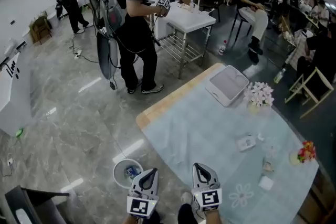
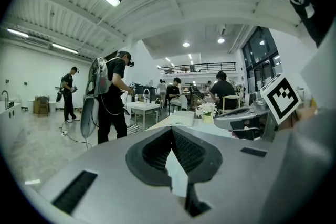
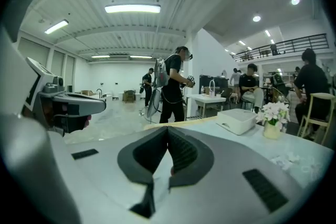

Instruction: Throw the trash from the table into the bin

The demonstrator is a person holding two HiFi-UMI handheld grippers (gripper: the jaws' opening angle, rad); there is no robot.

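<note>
Head view: your left gripper (image 1: 150,171) and right gripper (image 1: 200,167) hung at the near edge of the table (image 1: 199,128), well apart from the crumpled scraps (image 1: 245,142) to the right; the bin (image 1: 127,172) stood on the floor just beside the left one; you'd have done best to part one pair of jaws, come down from above and pinch a scrap at its bulk.

Left gripper view: the jaws were together; a pale sliver sat between the pads (image 2: 185,150), whether scrap or gripper body you couldn't tell; the bin was out of frame.

Right gripper view: the jaws were together, nothing plainly held; the scraps (image 3: 291,158) were only small pale blurs.
</note>
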